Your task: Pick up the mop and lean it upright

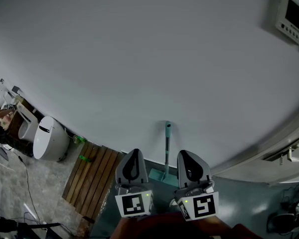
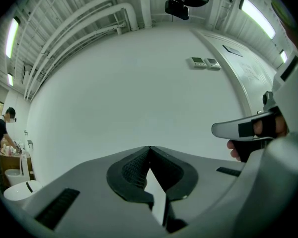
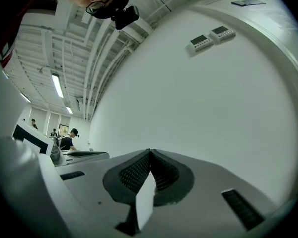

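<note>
So, spotting the mop (image 1: 166, 151) propped upright against the white wall (image 1: 139, 59), just beyond the left tool (image 1: 135, 156) and the right tool (image 1: 186, 157), in line with the gap between them and touching neither. Holding both tools side by side, level, noses toward the wall. Got both clamped fully shut, nothing in either. Looks like a thin grey pole with a teal grip up top and a teal head down on the dark floor (image 1: 229, 198).
</note>
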The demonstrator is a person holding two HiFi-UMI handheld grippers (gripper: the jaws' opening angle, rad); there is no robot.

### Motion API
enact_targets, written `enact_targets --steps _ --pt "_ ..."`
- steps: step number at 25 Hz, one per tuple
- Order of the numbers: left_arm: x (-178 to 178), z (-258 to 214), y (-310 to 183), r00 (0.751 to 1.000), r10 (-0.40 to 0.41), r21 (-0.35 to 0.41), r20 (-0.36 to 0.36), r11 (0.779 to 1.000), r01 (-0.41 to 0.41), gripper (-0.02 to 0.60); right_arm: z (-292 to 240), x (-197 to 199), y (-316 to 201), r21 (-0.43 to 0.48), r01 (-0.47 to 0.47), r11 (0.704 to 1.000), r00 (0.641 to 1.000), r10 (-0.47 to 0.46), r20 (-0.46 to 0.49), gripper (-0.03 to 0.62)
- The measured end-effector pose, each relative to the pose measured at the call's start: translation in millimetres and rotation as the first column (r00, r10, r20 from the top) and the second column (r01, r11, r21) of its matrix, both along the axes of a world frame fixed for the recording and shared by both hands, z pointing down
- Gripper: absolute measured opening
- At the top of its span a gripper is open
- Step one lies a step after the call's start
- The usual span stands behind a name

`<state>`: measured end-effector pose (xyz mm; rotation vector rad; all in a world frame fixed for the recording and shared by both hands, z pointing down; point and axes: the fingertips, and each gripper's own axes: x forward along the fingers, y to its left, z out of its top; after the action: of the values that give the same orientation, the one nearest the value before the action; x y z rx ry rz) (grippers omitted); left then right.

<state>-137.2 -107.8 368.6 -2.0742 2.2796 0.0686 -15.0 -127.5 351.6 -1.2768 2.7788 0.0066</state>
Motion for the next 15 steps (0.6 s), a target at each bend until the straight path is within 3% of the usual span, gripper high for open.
enact_targets --steps 11,15 --pt "0.3 -4.6 2.1 1.0 0.007 0.002 0.026 1.0 -0.007 0.014 3.2 5.5 -4.4 -0.025 -0.013 1.0 1.0 0.013 -0.017 0.017" --pt "0.7 -4.9 2.1 1.0 0.011 0.01 0.005 1.0 -0.012 0.014 6.6 4.9 -5.3 -0.016 -0.013 1.0 1.0 0.013 -0.024 0.017"
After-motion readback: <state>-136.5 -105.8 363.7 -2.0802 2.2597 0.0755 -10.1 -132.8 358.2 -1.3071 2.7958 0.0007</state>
